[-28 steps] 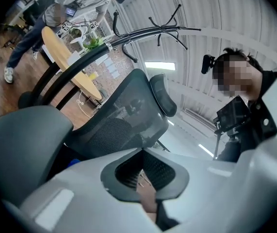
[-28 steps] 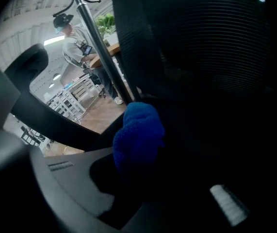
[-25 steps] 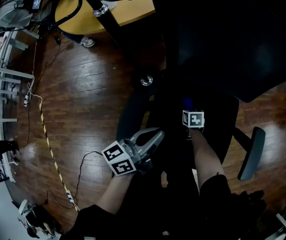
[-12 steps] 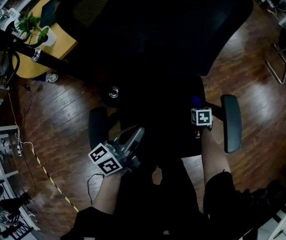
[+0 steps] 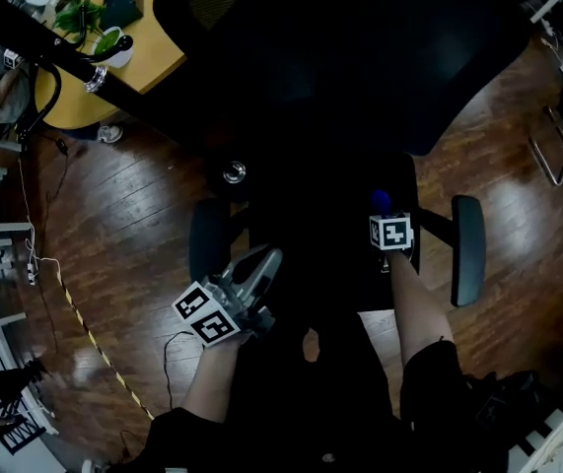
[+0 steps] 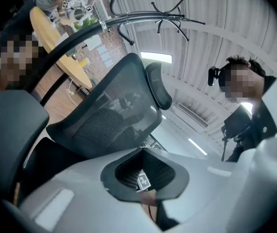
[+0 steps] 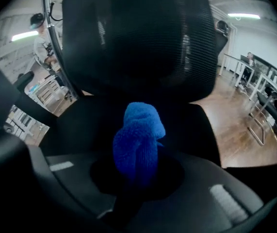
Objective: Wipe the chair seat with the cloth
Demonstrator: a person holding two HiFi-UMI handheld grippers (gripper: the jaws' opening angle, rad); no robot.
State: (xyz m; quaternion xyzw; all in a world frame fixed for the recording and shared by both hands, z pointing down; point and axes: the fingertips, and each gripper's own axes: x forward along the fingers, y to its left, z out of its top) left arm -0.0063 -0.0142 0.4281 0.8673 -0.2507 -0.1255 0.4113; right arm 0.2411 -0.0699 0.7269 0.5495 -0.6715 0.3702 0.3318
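Observation:
A black mesh office chair fills the middle of the head view, its dark seat (image 5: 325, 220) just ahead of both grippers. My right gripper (image 5: 383, 213) hangs over the seat's right front, shut on a bunched blue cloth (image 5: 381, 201). In the right gripper view the cloth (image 7: 138, 140) sticks up from the gripper (image 7: 138, 171), with the seat (image 7: 196, 125) and backrest (image 7: 138, 38) behind it. My left gripper (image 5: 267, 258) sits at the seat's left front, beside the left armrest (image 5: 205, 239), shut and holding nothing. The left gripper view looks up at the backrest (image 6: 109, 120).
The right armrest (image 5: 466, 249) stands beside my right arm. A round wooden table (image 5: 153, 62) with a potted plant (image 5: 111, 45) and a black pole (image 5: 35, 30) lies at the upper left. Cables (image 5: 84, 323) trail over the wood floor. A metal chair frame (image 5: 547, 146) stands far right.
The view has swung, so the chair moved from the upper right to the middle of the frame. Both grippers hold much the same pose, the cloth still in the right one.

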